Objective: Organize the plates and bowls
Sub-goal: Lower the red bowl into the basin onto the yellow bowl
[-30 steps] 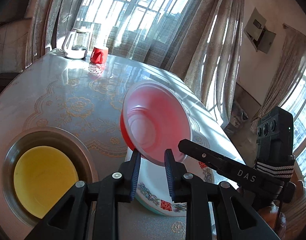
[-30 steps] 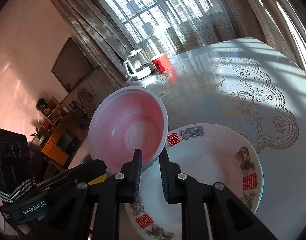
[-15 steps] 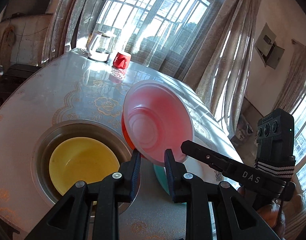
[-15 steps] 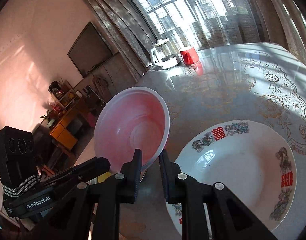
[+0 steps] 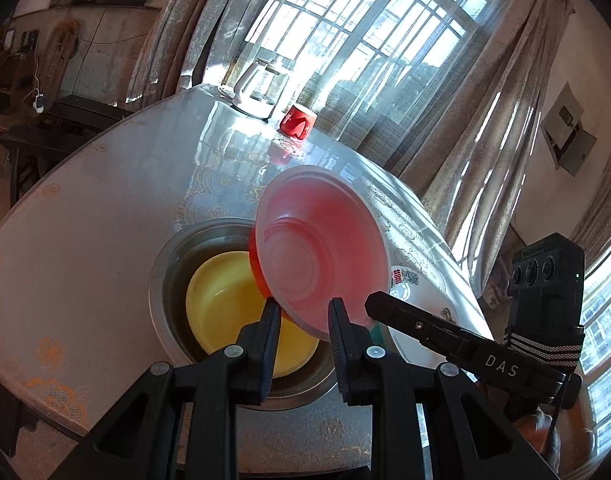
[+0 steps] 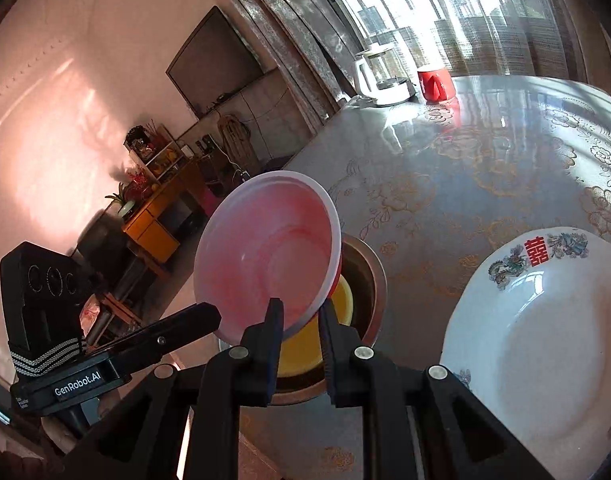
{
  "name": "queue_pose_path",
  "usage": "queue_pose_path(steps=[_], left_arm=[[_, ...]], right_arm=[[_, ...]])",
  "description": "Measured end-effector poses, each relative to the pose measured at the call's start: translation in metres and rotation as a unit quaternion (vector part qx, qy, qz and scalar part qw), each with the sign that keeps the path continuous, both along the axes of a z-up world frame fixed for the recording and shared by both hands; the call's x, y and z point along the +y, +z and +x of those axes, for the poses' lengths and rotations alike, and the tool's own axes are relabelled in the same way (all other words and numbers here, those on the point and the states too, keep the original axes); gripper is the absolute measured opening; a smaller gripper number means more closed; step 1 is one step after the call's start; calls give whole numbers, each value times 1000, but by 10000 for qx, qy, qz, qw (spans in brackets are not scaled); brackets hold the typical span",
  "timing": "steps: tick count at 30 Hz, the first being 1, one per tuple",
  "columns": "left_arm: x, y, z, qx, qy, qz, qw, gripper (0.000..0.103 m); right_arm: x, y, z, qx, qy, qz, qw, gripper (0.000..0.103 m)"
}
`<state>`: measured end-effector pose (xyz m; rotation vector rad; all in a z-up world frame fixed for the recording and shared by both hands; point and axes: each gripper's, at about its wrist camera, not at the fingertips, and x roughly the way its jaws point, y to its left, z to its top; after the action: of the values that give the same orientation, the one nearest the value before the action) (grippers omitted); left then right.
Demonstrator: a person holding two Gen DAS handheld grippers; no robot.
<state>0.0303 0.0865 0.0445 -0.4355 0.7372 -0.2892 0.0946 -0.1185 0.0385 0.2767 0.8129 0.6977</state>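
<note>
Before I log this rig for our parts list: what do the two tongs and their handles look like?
Both tongs, the left tongs and the right tongs, are matte black with two flat fingers on triangular cut-out arms, joined by silver rivets. The left handle reads "GenRobot.AI", the right "DAS". Each carries a black three-lens camera block wrapped in a black-and-white striped strap. No cables or sleeves show.

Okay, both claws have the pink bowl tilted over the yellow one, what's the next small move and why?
Probably level the pink bowl and lower it into the yellow bowl. The left claw and the right claw each pinch its near rim, and it hangs tilted, partly over the yellow bowl, which sits in the metal basin. The patterned white plate lies off to one side.
</note>
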Motion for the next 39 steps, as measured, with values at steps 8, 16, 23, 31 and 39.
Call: queue_pose_path(steps=[8, 16, 23, 31, 39], left_arm=[[9, -15, -3, 239, 127, -42, 9996, 24], [10, -25, -4, 371, 204, 51, 9991, 24], [9, -27, -2, 371, 201, 135, 9990, 24], [7, -29, -2, 391, 223, 270, 9986, 24], [8, -33, -1, 453, 227, 289, 9983, 24]], right_arm=[[13, -18, 3, 354, 139, -125, 9992, 18], [18, -27, 0, 498, 192, -167, 9984, 18], [19, -32, 3, 548, 168, -183, 9982, 18], [20, -30, 1, 528, 185, -156, 9983, 18], [20, -32, 3, 568, 197, -153, 9981, 18]])
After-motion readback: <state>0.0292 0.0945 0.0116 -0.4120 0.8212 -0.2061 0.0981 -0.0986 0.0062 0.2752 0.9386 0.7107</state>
